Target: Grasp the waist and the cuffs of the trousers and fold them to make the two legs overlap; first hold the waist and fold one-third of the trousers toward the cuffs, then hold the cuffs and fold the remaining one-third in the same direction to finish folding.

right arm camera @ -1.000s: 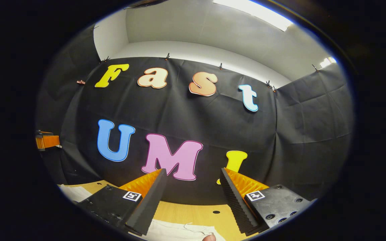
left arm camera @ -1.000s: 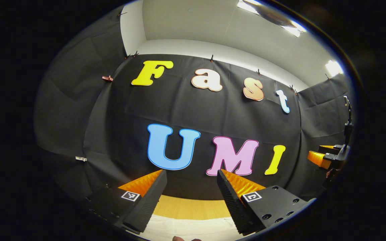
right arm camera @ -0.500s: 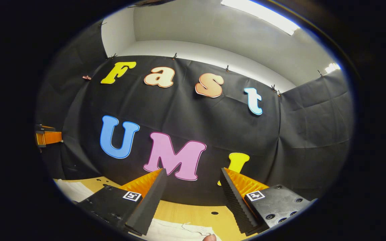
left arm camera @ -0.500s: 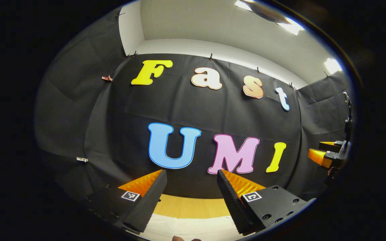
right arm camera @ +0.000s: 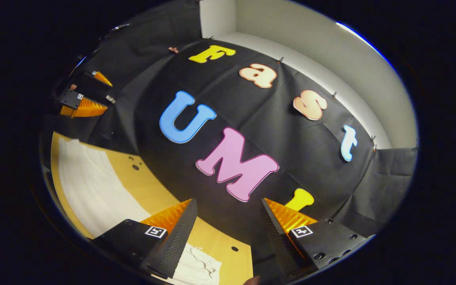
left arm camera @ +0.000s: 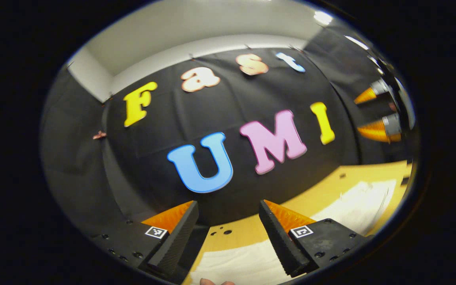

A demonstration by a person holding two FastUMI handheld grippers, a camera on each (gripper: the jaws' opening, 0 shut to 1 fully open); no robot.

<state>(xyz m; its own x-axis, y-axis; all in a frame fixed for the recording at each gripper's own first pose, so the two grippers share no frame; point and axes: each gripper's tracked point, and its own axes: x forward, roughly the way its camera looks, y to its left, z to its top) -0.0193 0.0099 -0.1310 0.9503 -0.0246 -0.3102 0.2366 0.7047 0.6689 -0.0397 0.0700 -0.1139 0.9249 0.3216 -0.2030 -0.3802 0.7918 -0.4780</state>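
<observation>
White trousers [left arm camera: 354,206] lie flat on the wooden table [left arm camera: 331,186], reaching from under my left gripper [left arm camera: 228,233] off to the right. That gripper is open, held above the cloth with nothing between its fingers. In the right gripper view the trousers [right arm camera: 89,186] stretch along the left side, and a bunched end [right arm camera: 196,267] lies just below my right gripper [right arm camera: 228,233], which is also open and holds nothing. The other gripper shows far off in each view: the right gripper [left arm camera: 376,114] at the upper right, the left gripper [right arm camera: 83,97] at the upper left.
The black cloth wall [right arm camera: 259,126] stands close behind the table's far edge. Small holes [right arm camera: 135,164] dot the table top [right arm camera: 149,186] near the wall. A fingertip [left arm camera: 212,282] shows at the bottom edge of the left gripper view.
Both grippers have rolled and tilted downward, so more of the table and the trousers has come into view. Both stay open.
</observation>
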